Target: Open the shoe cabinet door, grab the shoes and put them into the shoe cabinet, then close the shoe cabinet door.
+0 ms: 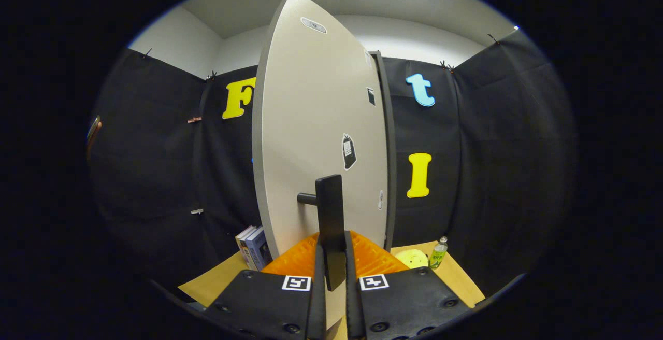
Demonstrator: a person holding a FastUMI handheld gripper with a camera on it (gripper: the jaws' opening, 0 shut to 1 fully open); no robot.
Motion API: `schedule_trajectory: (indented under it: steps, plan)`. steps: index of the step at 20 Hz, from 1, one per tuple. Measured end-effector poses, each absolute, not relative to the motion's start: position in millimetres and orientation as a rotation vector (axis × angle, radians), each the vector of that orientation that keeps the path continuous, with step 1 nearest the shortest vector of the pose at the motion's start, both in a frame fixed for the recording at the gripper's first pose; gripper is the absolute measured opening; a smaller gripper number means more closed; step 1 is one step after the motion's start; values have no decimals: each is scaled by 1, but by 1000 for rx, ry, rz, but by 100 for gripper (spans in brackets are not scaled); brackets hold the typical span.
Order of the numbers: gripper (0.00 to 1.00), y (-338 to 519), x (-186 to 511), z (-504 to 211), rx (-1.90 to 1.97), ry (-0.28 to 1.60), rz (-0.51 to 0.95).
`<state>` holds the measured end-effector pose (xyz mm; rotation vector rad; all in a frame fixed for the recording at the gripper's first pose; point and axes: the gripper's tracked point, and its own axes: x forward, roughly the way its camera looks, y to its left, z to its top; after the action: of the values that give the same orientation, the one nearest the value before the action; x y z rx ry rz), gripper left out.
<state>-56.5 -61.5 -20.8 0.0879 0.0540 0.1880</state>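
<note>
Door step in hand: gripper (331, 270) jaws clamped on the handle (330, 221) of the door (316, 122); next, a steady swing about its hinge.

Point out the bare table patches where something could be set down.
The gripper is shut on the door handle of the cabinet door. Bare table lies in front of the books, and a strip beyond the bottle. It is crowded around the yellow disc.

You see a smooth matt pale-grey cabinet door (316, 138); on it, your gripper (335, 272) clasps a matt black bar handle (330, 221).
</note>
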Motion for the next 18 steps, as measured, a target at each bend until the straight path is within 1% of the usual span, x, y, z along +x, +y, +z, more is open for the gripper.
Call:
schedule_trajectory:
  steps: [8, 9, 10, 13, 16, 17, 18]
  plan:
    - [18, -139, -53, -7, 82, 44, 124]
    - [15, -150, -53, -7, 74, 37, 108]
    - [13, -161, -52, -2, 70, 24, 90]
    - [13, -197, -61, 11, 63, -9, 31]
    - [13, -203, -74, 15, 98, -6, 35]
    - [19, -199, -76, 13, 97, -5, 39]
    - [19, -204, -81, 12, 70, -11, 5]
